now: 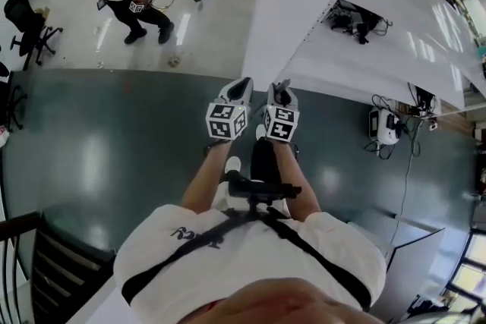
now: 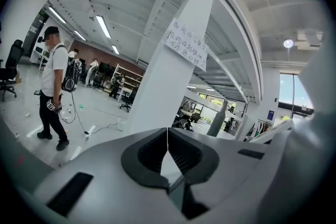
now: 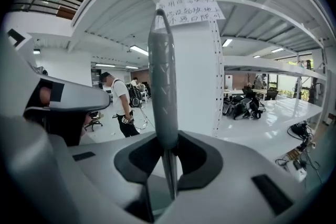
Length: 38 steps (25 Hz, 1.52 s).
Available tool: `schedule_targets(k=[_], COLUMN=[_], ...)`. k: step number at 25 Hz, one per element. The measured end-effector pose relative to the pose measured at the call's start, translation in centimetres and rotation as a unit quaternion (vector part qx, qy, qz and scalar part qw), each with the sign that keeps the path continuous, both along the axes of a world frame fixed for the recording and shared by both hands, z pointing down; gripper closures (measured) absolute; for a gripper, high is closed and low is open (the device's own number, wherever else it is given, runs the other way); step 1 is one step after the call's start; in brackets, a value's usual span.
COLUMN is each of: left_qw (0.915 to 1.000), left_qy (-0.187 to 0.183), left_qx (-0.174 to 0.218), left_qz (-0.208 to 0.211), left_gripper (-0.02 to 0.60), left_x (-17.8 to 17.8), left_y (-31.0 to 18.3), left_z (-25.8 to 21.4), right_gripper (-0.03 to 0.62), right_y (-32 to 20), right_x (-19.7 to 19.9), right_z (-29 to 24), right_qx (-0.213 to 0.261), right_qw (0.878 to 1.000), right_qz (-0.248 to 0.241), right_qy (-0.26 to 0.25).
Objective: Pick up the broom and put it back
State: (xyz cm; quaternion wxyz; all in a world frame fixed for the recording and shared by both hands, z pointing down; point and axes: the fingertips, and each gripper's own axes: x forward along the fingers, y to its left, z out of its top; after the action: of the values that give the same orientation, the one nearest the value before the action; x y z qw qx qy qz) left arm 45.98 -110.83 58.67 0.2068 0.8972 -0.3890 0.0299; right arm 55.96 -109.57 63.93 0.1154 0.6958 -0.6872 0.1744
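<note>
Held: one broom (image 3: 163, 71), gripped by its grey handle, upright between the jaws of the right gripper (image 3: 169, 159), which are closed on the shaft at a middling spread. Only the upper handle on show, with a hanging loop at the top; brush head out of every view. Just beside it, the left gripper (image 2: 167, 150), jaws closed tip to tip on nothing. In the head view, both held close together ahead of the chest, above a dark floor (image 1: 99, 155).

Judged as the carrying step: pick-up done, putting back not yet. Next calls for finding the broom's resting place, which cannot be told from here, though perhaps by the white pillar (image 3: 195, 76) straight ahead. Then standing the broom steady before spreading the jaws, lest it topple.

Counted: one broom, two grippers, two marker cubes (image 1: 226, 121), one pillar bearing one handwritten notice (image 3: 190, 8), one person (image 2: 53, 89) standing nearby, and a few more figures far back in the hall.
</note>
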Motion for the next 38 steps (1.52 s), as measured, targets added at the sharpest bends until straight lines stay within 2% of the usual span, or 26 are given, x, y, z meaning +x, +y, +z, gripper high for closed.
schedule_targets(k=[9,17,32,38], left_qw=[0.9972,0.9929,0.9863,0.9826], left_qy=[-0.037,-0.059,-0.079,-0.081], left_qx=[-0.065,-0.102,-0.141,-0.162], left_qz=[-0.011,-0.019,-0.031,-0.042], left_gripper=[0.569,0.569,0.569,0.569], left_x=[1.4,2.2,3.3,3.3], left_y=[-2.9,-4.6,-7.2,-7.7], left_z=[5.8,10.2,17.3,20.0], right_gripper=[0.505,0.505,0.505,0.505], right_y=[-2.9,-3.8,-7.9,-8.2], right_x=[1.3,3.5,7.0,7.3], right_z=[7.2,13.0,20.9,25.4], right_qx=[-0.079,-0.129,-0.173,-0.227], right_qw=[0.996,0.991,0.984,0.974], right_qz=[-0.008,0.01,0.029,0.029], right_qy=[-0.033,-0.043,-0.028,-0.007])
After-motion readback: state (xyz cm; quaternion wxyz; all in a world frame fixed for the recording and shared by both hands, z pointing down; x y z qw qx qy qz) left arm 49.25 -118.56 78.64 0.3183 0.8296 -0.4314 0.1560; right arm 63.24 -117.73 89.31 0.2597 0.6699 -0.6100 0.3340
